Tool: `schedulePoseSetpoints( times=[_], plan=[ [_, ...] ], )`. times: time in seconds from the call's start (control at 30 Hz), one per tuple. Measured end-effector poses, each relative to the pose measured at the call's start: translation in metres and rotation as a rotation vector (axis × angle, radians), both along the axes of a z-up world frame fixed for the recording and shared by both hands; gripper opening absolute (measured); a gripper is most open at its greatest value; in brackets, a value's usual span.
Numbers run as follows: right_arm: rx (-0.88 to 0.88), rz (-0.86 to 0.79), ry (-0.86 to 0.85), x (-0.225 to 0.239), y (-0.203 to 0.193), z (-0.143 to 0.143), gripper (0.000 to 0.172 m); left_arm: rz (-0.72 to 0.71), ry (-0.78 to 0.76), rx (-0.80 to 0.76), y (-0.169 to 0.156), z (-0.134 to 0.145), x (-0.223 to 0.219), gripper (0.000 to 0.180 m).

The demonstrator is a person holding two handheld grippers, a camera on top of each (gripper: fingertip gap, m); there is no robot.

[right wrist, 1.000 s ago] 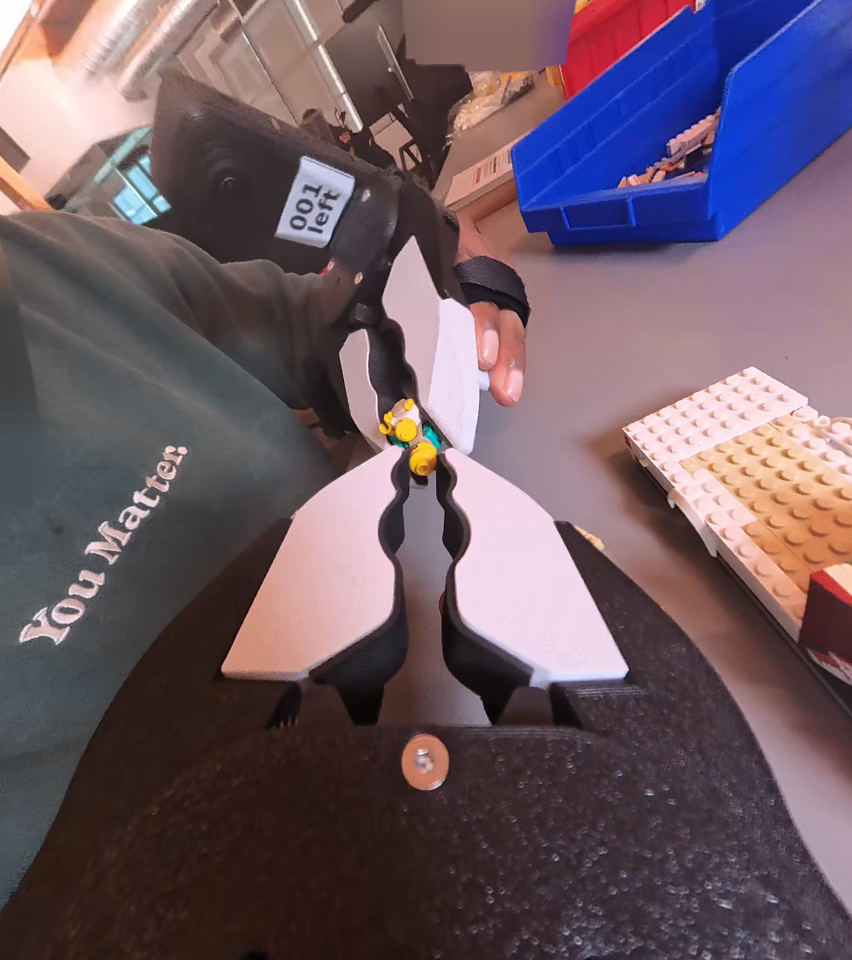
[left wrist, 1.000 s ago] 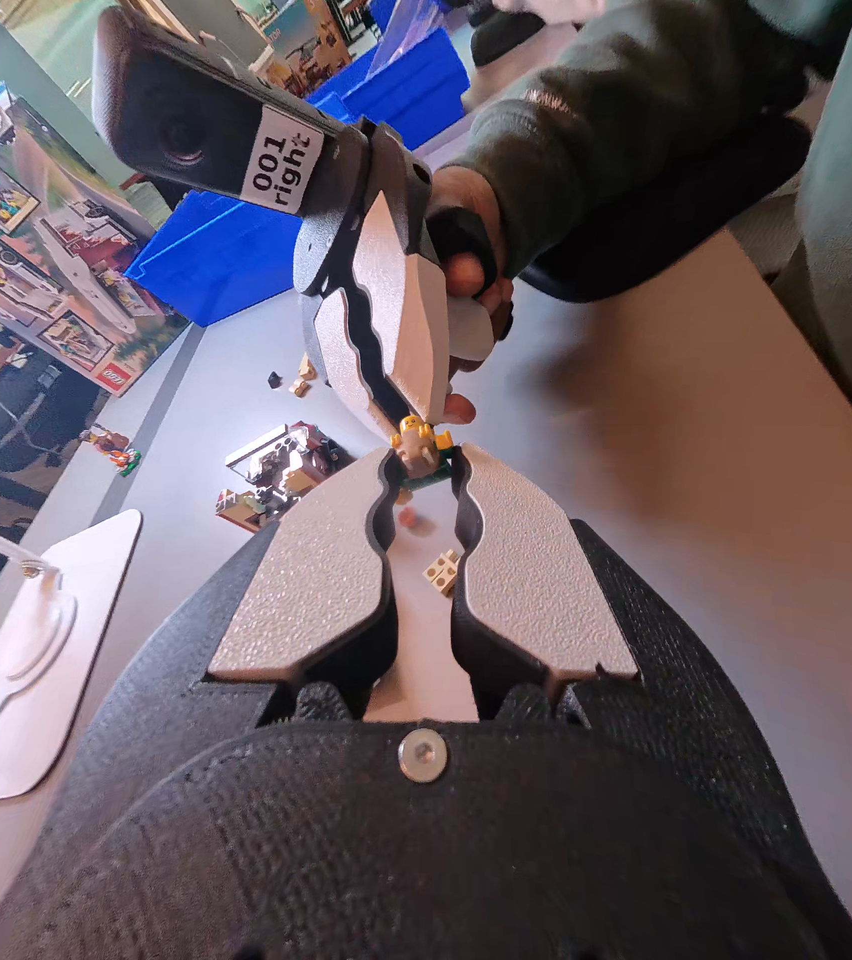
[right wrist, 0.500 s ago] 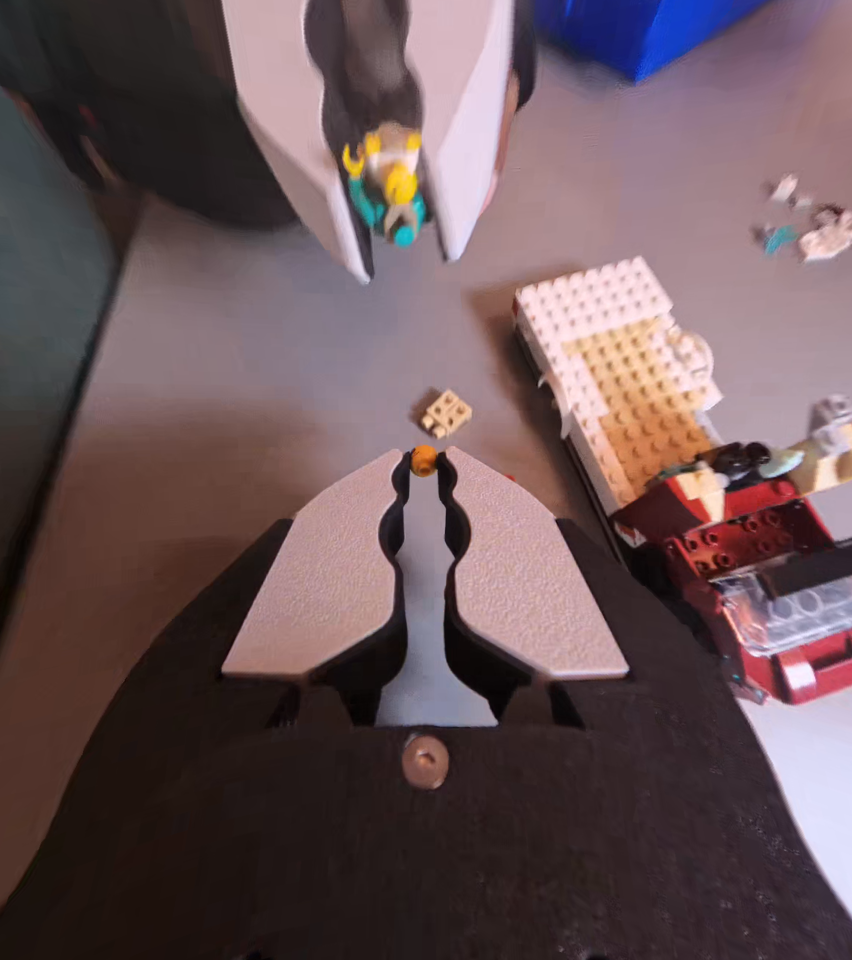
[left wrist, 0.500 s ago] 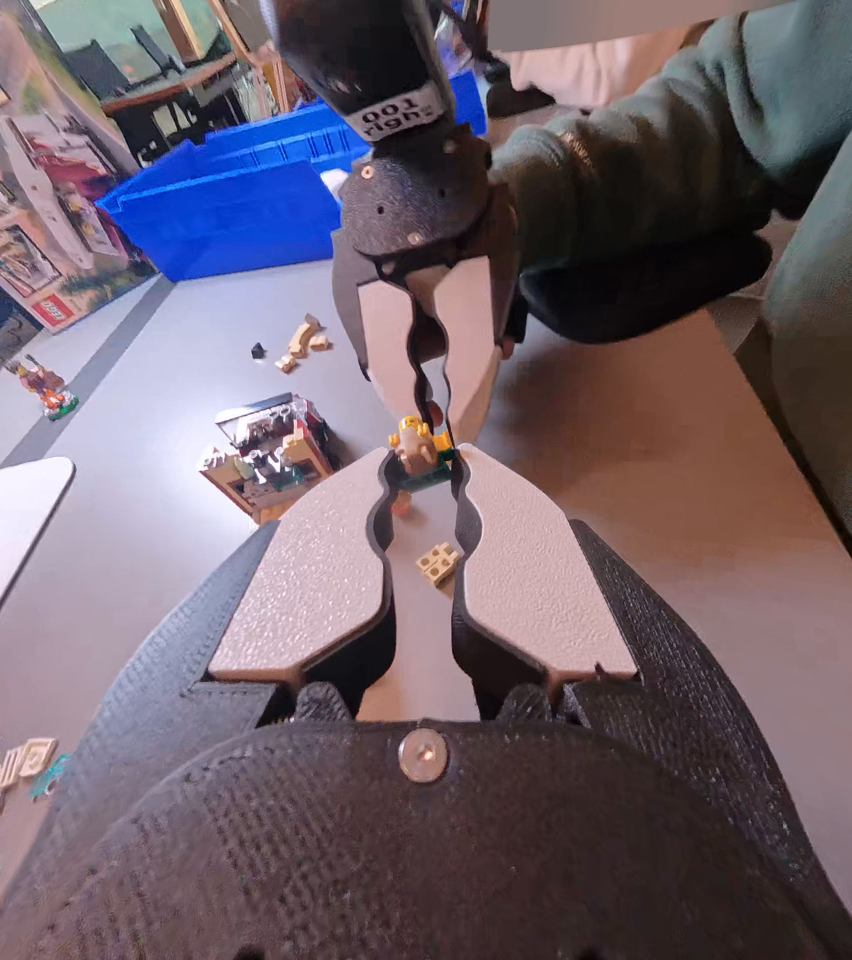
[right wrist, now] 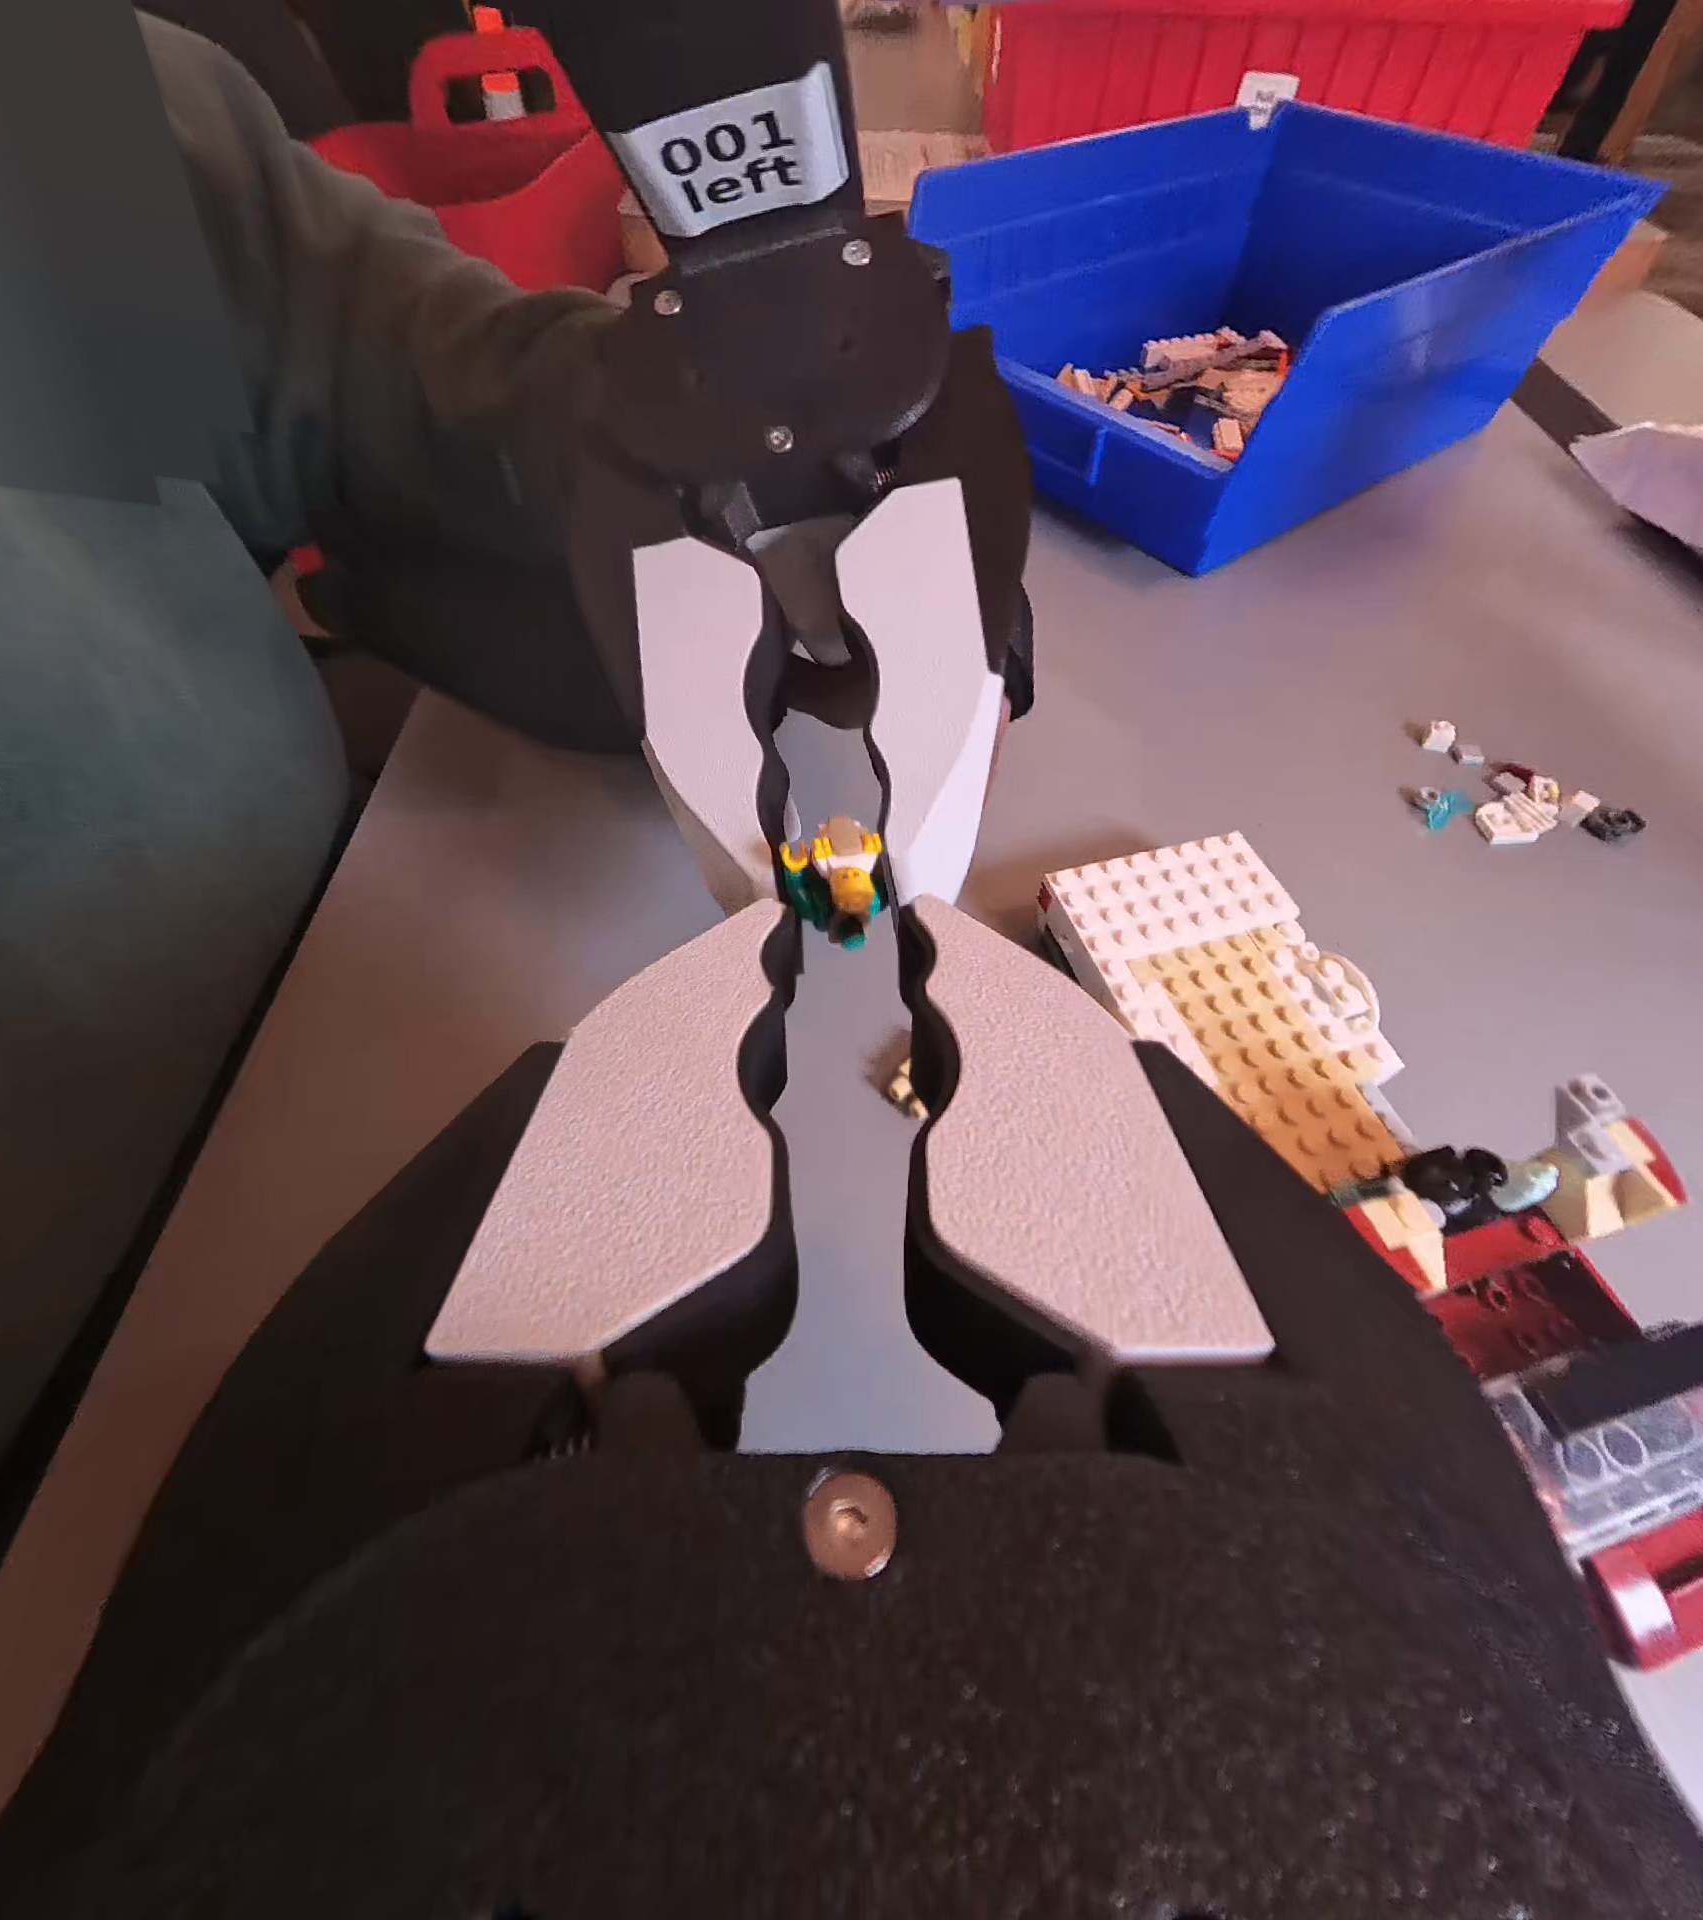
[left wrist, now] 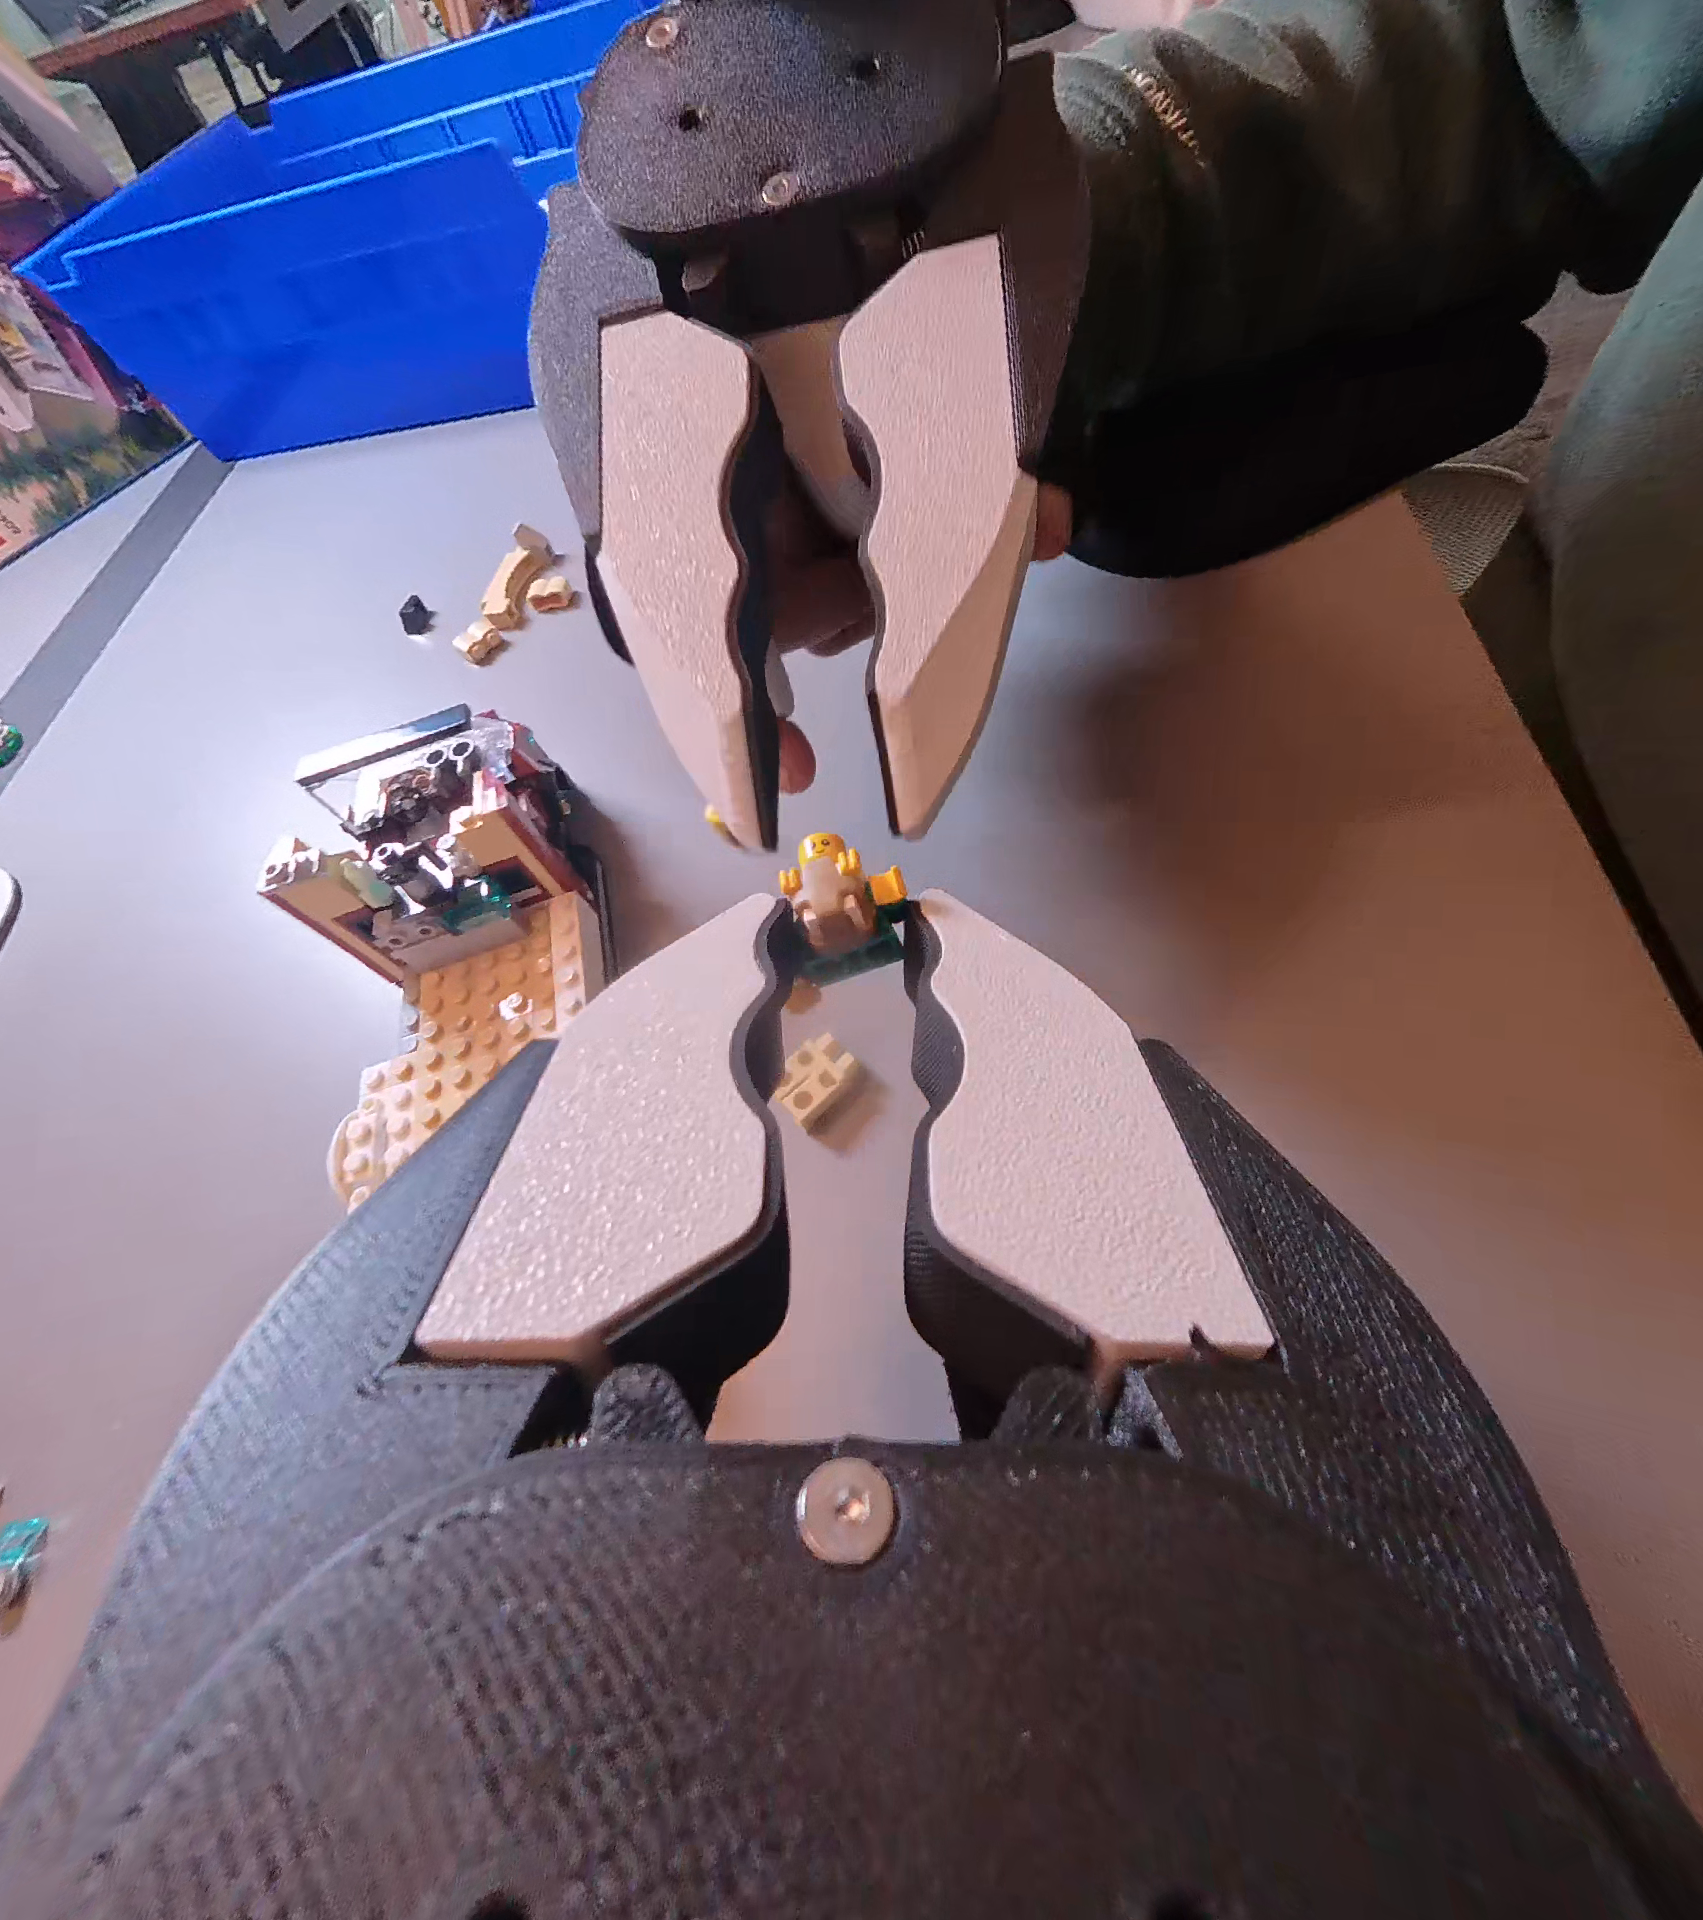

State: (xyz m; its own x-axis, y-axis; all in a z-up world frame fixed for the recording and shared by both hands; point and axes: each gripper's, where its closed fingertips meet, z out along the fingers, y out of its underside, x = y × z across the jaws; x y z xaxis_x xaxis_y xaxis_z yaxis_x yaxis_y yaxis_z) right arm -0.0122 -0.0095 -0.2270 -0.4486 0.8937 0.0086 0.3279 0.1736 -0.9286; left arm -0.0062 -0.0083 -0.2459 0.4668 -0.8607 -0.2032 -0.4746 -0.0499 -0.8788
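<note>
We see a small yellow-headed toy figure on a green plate (left wrist: pixel 831 920) pinched at the tips of the left tongs (left wrist: pixel 847 914) above the grey bench (left wrist: pixel 1242 935), the right tongs (left wrist: pixel 831 831) spread and bare just beyond it.

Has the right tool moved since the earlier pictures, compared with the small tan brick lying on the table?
Yes. The right tool has come back up from above the tan brick toward the minifigure that the left tool holds, and its fingers now stand apart, empty.
</note>
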Motion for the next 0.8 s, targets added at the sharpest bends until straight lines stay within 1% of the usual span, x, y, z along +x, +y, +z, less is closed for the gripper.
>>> schedulePoseSetpoints(
  times=[0.1, 0.2, 0.4, 0.53, 0.7, 0.8],
  plan=[
    [0.038, 0.021, 0.015, -0.002, -0.009, -0.001, 0.009, -0.027, 0.018, -0.002, -0.005, -0.002, 0.006, 0.020],
    [0.045, 0.046, 0.003, 0.000, -0.013, -0.002, 0.008, -0.048, 0.017, -0.004, -0.009, -0.002, 0.009, 0.020],
    [-0.011, 0.092, -0.014, 0.008, -0.013, 0.004, 0.007, -0.067, -0.049, 0.017, -0.013, 0.013, 0.012, 0.018],
    [-0.014, 0.117, -0.019, 0.012, -0.016, 0.003, 0.007, -0.087, -0.055, 0.008, -0.016, 0.012, 0.014, 0.018],
    [0.023, 0.122, -0.029, 0.015, -0.014, 0.001, 0.008, -0.097, -0.116, -0.035, -0.016, 0.015, 0.016, 0.018],
    [0.024, 0.130, -0.043, 0.017, -0.015, -0.002, 0.008, -0.107, -0.115, -0.049, -0.017, 0.012, 0.018, 0.018]
  ],
)
